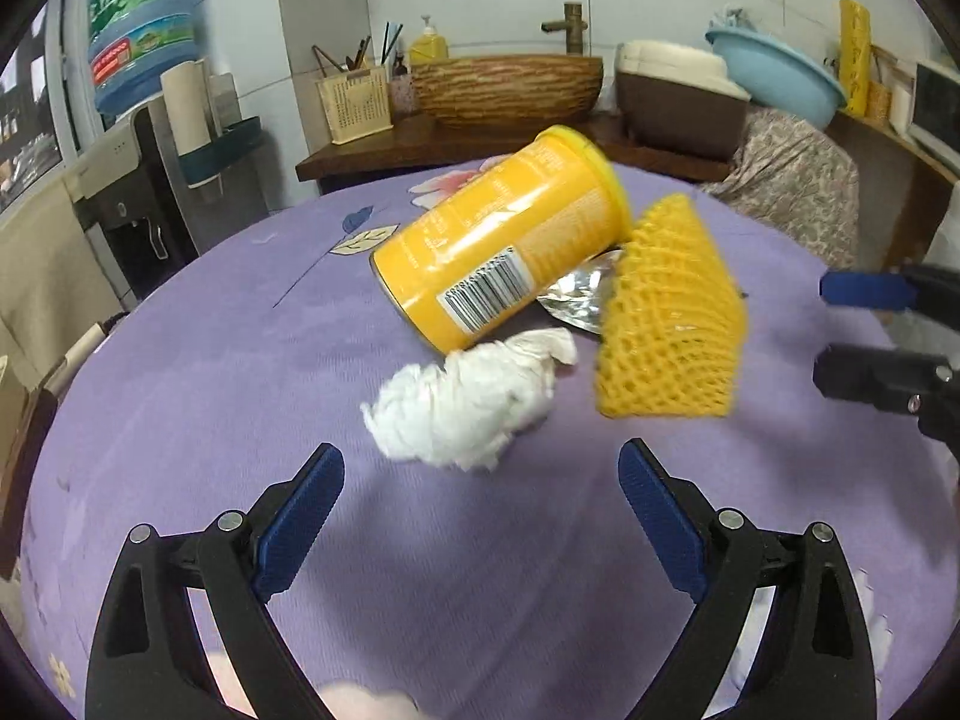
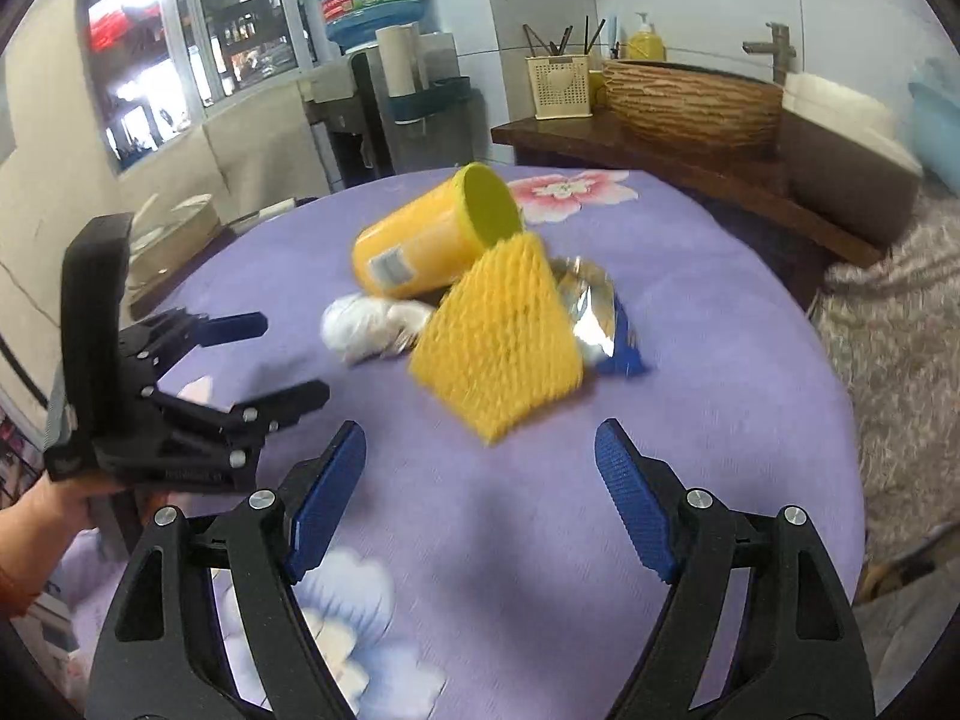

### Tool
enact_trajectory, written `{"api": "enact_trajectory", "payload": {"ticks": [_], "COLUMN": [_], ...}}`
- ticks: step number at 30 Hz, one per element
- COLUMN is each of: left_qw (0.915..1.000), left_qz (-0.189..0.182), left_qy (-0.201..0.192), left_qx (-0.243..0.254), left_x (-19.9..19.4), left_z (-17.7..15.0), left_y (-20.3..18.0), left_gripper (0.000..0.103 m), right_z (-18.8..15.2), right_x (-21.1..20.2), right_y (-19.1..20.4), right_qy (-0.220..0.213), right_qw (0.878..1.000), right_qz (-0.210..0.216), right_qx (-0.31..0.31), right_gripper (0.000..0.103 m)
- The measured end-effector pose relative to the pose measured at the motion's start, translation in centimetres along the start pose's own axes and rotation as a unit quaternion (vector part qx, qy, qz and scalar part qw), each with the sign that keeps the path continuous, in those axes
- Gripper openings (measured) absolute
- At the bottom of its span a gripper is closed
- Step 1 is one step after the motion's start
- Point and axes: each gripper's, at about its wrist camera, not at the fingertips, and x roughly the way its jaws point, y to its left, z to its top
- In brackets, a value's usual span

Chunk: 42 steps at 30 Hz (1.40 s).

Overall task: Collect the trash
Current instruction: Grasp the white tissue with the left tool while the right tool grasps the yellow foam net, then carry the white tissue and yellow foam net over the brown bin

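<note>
Purple floral cloth [image 1: 198, 360] covers a round table in a kitchen corner, with a wooden counter and a water dispenser behind it. Both grippers tilt downward toward a small heap of trash near the table's middle.

Seen from its own camera, the left gripper [image 1: 480, 480] has its jaws spread wide with nothing between them. A crumpled white tissue [image 1: 468, 405] lies just ahead of its fingertips, slightly left of centre. Beyond the tissue lies a yellow canister [image 1: 498, 243] on its side, its long axis running diagonally, with the lidded end pointing away and to the right. A yellow foam net sleeve [image 1: 666, 324] sits ahead and to the right, touching the canister, with a silver foil wrapper [image 1: 579, 294] tucked between them.

The right gripper [image 2: 480, 459] also has its jaws held wide and empty. The net sleeve lies just ahead of it, the canister farther back. A person's hand [image 2: 54, 504] holds the left gripper's handle.
</note>
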Motion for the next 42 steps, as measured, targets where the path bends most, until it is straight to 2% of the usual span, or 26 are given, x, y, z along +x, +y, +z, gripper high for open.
{"api": "enact_trajectory", "payload": {"ticks": [5, 7, 8, 9, 11, 12, 13, 15, 18, 23, 27, 30, 34, 36, 42], "left_qw": [0.9998, 0.9996, 0.9996, 0.9996, 0.9996, 0.9995, 0.9995, 0.9995, 0.9998, 0.9987, 0.9969, 0.9956, 0.9907, 0.9887, 0.9802], "left_qz": [0.008, 0.013, 0.009, 0.003, 0.002, 0.002, 0.003, 0.003, -0.006, -0.044, -0.068, -0.080, -0.123, -0.134, -0.178], "left_qy": [0.015, 0.016, 0.018, 0.020, 0.016, 0.013, 0.010, 0.003, -0.005, -0.024, -0.038, -0.048, -0.056, -0.063, -0.072], "left_qx": [0.010, 0.021, 0.022, 0.021, 0.024, 0.027, 0.029, 0.031, 0.021, -0.011, -0.009, 0.008, 0.012, 0.023, 0.050], "left_x": [1.7, 1.9, 2.0, 2.1, 1.9, 1.7, 1.3, 0.9, -0.2, -3.2, -5.8, -7.8, -10.3, -11.2, -12.9], "left_z": [0.4, 0.5, 0.5, 0.5, 0.4, 0.4, 0.2, 0.2, -0.6, -2.2, -4.0, -5.7, -7.5, -8.0, -8.8], "left_y": [0.6, 0.5, 0.5, 0.5, 0.4, 0.3, 0.1, 0.0, 0.0, -0.4, -2.3, -4.4, -7.6, -9.2, -14.7], "left_gripper": [0.077, 0.065, 0.062, 0.055, 0.048, 0.042, 0.039, 0.032, 0.018, 0.016, 0.016, 0.016, 0.016, 0.016, 0.016], "right_z": [2.7, 3.4, 3.7, 3.8, 3.9, 3.7, 3.6, 3.2, 1.9, -0.3, -3.3, -5.9, -9.0, -10.5, -15.4], "right_x": [3.4, 4.5, 5.2, 5.8, 6.8, 7.1, 7.2, 7.0, 5.2, 1.1, -2.7, -5.2, -8.7, -10.4, -15.4], "right_y": [-0.4, -0.9, -1.0, -1.0, -0.9, -0.6, -0.4, 0.2, 1.0, 1.5, 1.7, 2.0, 1.7, 1.4, -1.0], "right_qy": [0.012, 0.018, 0.023, 0.029, 0.040, 0.046, 0.047, 0.040, 0.024, -0.005, -0.016, -0.022, -0.037, -0.042, -0.065], "right_qw": [0.999, 1.000, 0.999, 0.999, 0.999, 0.998, 0.998, 0.998, 0.998, 0.999, 0.999, 0.999, 0.999, 0.999, 0.996], "right_qz": [-0.019, -0.015, -0.015, -0.018, -0.018, -0.017, -0.018, -0.021, -0.009, 0.023, 0.040, 0.034, 0.018, 0.009, -0.044], "right_qx": [-0.025, -0.020, -0.019, -0.020, -0.025, -0.029, -0.031, -0.042, -0.055, -0.039, -0.029, -0.031, -0.021, -0.012, 0.039], "right_gripper": [0.078, 0.074, 0.071, 0.067, 0.055, 0.040, 0.031, 0.025, 0.022, 0.022, 0.022, 0.022, 0.022, 0.022, 0.022]}}
